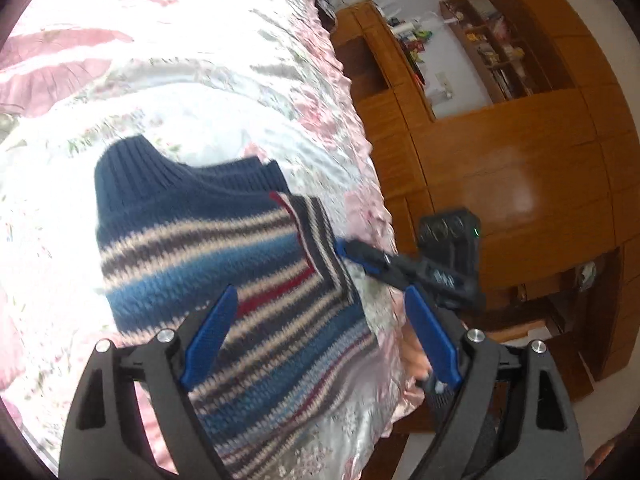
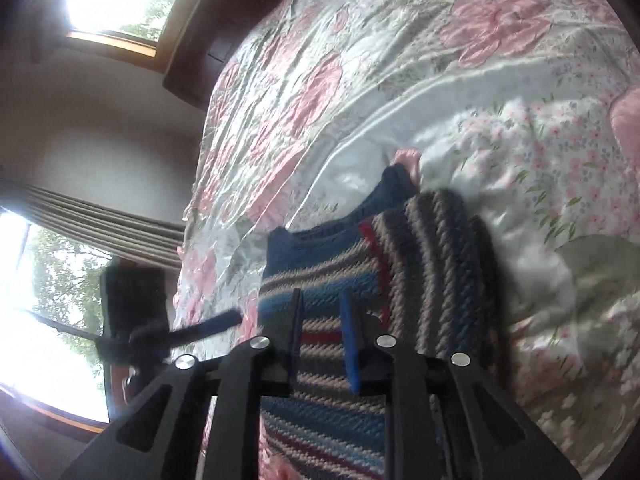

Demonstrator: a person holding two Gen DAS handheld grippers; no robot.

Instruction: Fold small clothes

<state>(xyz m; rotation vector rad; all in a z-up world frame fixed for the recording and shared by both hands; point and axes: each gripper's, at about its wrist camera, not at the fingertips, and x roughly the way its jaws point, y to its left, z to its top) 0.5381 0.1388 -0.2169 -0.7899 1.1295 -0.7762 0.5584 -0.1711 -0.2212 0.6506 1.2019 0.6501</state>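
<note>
A small knitted sweater [image 1: 224,248] with navy, blue, cream and red stripes lies flat on a floral bedspread [image 1: 200,60]. One side is folded over its body, so that flap's stripes run crosswise [image 2: 436,264]. My left gripper [image 1: 320,292] hovers over the sweater's lower part, open wide with nothing between its fingers. In the right wrist view the left gripper [image 2: 208,326] sits just off the sweater's edge. My right gripper [image 2: 322,294] hangs over the sweater [image 2: 320,420], open with only a narrow gap, and flat knit shows through that gap. From the left, the right gripper's tips [image 1: 344,250] touch the flap's edge.
A wooden cabinet [image 1: 500,160] with cluttered shelves [image 1: 496,48] stands past the bed's edge. On the other side are bright windows [image 2: 40,320], a pleated curtain [image 2: 100,216] and a pale wall. The bedspread [image 2: 400,60] stretches far beyond the sweater.
</note>
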